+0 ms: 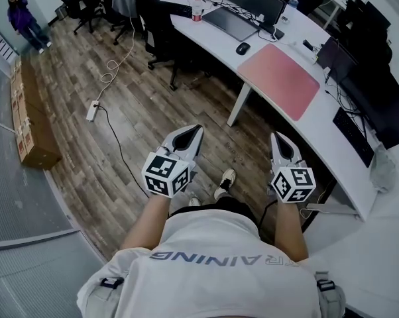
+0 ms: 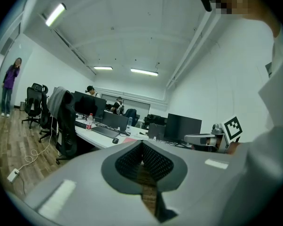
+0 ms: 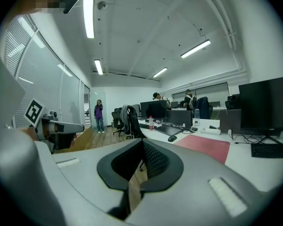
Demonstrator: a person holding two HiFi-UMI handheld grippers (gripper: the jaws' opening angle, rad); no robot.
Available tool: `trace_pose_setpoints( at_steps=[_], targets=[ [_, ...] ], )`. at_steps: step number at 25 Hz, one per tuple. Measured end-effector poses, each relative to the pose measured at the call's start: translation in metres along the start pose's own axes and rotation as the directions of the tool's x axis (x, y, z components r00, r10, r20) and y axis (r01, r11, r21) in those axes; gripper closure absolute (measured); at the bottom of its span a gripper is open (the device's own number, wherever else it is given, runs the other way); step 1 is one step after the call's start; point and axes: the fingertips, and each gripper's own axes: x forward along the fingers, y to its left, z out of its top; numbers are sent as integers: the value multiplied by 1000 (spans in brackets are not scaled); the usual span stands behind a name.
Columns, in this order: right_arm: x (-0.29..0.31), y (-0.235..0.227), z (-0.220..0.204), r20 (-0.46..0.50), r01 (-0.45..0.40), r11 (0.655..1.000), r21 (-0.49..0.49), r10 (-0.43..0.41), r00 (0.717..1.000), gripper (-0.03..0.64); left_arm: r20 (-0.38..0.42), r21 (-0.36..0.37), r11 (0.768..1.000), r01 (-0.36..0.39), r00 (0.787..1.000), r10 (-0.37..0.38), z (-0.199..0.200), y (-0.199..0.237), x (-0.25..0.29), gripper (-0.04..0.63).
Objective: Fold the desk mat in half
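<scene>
At waist level, out in front: left gripper (image 1: 194,132) and right gripper (image 1: 278,139), both clenched on nothing, jaws pressed together, hanging over wooden floor (image 1: 146,105) beside the near edge of the white desk (image 1: 348,154). Further out, up and to the right: pink desk mat (image 1: 279,79), flat and unfolded on that desk, just past the mouse (image 1: 242,48), well apart from either tool. Reads as the approach step, fold not yet begun. Calls next for closing the gap to the desk, spreading both jaws, pinching one short edge of the mat at its two corners, then lifting and carrying it across onto the opposite edge.
</scene>
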Motion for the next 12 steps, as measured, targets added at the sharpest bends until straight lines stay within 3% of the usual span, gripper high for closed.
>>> trace_pose_setpoints(
  at_steps=[12],
  targets=[
    [79,-85,21,22,14,999,46,-15,1000,600,-25,47,999,19,1000,-18,31,17,115,595]
  ],
)
